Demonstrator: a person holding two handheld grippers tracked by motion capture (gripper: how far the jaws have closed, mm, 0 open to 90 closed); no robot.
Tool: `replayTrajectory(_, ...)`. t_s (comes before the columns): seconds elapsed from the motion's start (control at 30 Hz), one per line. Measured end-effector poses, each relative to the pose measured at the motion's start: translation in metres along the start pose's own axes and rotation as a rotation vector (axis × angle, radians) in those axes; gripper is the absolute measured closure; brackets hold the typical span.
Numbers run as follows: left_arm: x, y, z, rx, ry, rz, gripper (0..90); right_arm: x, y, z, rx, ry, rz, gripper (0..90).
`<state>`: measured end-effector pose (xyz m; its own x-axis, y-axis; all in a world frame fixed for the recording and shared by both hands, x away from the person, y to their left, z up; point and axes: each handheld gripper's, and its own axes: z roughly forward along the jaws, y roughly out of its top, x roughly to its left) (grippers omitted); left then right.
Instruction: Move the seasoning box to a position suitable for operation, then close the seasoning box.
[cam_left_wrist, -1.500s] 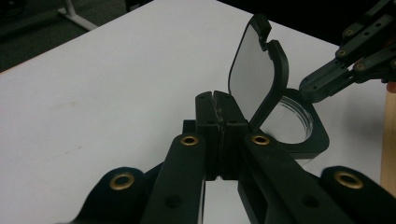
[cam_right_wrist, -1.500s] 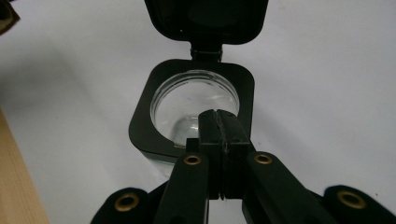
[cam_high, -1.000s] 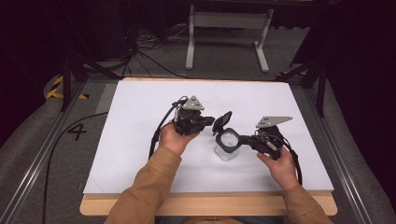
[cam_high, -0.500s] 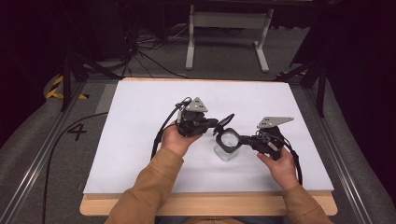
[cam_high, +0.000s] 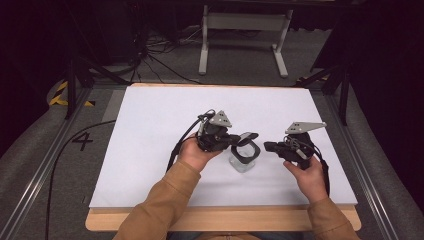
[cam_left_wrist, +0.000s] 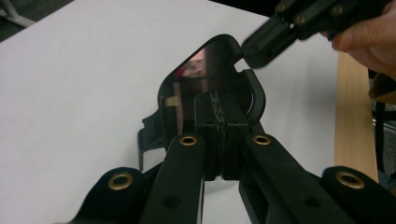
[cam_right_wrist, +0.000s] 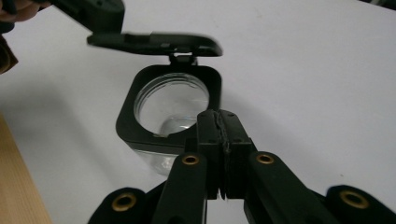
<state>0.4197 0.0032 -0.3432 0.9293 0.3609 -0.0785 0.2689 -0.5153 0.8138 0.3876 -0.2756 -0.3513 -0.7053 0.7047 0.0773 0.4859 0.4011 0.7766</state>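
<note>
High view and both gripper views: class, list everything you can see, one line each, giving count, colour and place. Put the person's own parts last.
Jar: one, clear with black rim, centre of table, empty by the right gripper view.
Lid: one, black, hinged to the jar's rim, flipped open.
Table: one, white top, wooden front edge.
Stand: one, grey metal, on the floor beyond the table.
Floor tape: yellow and black, left of the table.
Left hand-held gripper: one, black, at the lid.
Right hand-held gripper: one, black, right of the jar.
Sleeves: two, tan, bottom edge.

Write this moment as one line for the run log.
left gripper: shut on black hinged lid, raised | right gripper: shut, beside jar | clear jar with black square collar: open, on white table
</note>
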Motion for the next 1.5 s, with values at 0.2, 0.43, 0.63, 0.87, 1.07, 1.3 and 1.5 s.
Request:
replayTrajectory(0.2,-0.004,0.0,0.007,0.029,-0.02,0.011,88.6,-0.01,-0.003,-0.006,-0.006,-0.028,0.029,88.4)
replayTrajectory(0.43,-0.006,-0.002,0.02,0.1,-0.06,0.031,87.5,-0.014,-0.005,-0.008,-0.013,-0.028,0.042,87.6)
replayTrajectory(0.63,-0.005,-0.004,0.025,0.133,-0.096,0.025,87.4,-0.013,-0.004,-0.007,-0.014,-0.026,0.038,87.6)
replayTrajectory(0.87,-0.002,0.0,0.004,0.056,-0.042,0.016,87.1,-0.014,-0.005,-0.009,-0.021,-0.027,0.038,87.6)
replayTrajectory(1.07,0.008,-0.003,-0.017,0.122,-0.04,-0.012,86.6,-0.018,-0.005,-0.013,-0.024,-0.03,0.051,87.6)
replayTrajectory(1.3,0.013,-0.009,-0.019,0.222,-0.047,-0.015,86.8,-0.019,-0.004,-0.013,-0.023,-0.022,0.058,87.6)
replayTrajectory(1.5,0.013,-0.015,-0.007,0.337,-0.072,-0.02,87.6,-0.018,-0.005,-0.004,0.002,-0.016,0.051,87.6)
